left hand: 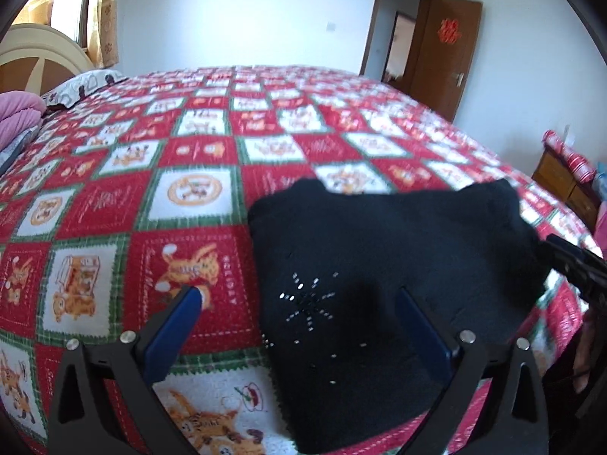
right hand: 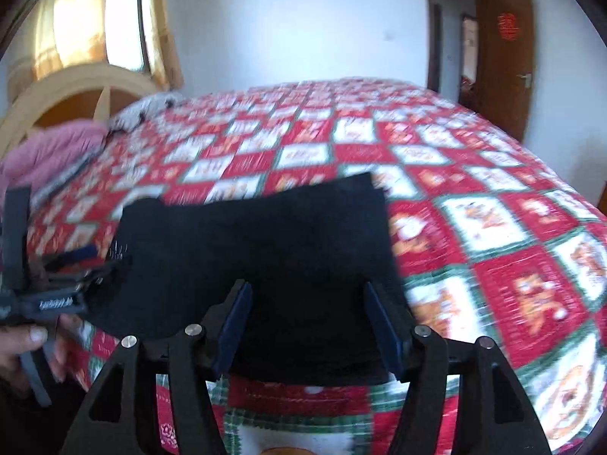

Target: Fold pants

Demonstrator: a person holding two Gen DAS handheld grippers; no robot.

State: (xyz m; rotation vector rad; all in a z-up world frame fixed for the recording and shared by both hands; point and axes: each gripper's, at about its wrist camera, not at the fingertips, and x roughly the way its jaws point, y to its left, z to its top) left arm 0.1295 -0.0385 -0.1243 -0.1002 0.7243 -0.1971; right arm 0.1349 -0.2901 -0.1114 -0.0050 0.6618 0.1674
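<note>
The bed (left hand: 212, 159) fills both views under a red, white and green checked quilt (right hand: 493, 250) with cartoon squares. The black pants (left hand: 379, 265) lie folded into a compact block on the quilt at its near edge — at 5 o'clock in the left wrist view, at 6 o'clock in the right. A star of small shiny studs (left hand: 309, 299) shows on the cloth on the block's left side.

At 10 o'clock stands a pale arched headboard (right hand: 76, 91), with a curtained window (right hand: 114, 19) above it. A pink blanket (right hand: 49, 144) is heaped near the headboard, and a patterned pillow (left hand: 87, 83) lies just beyond it. A brown door (right hand: 508, 57) hangs open at 2 o'clock, a red paper cutout (left hand: 447, 30) stuck on it. At 3 o'clock in the left view a wooden cabinet (left hand: 565, 182) carries a red striped roll (left hand: 569, 155).

The left gripper (left hand: 299, 303) is released — its blue pads stand wide apart, one over the quilt, one over the pants, nothing between them. The right gripper (right hand: 307, 303) is also released, its pads spread above the pants without pressing the cloth. A hand (right hand: 26, 345) holds the left gripper's handle at 8 o'clock in the right view.
</note>
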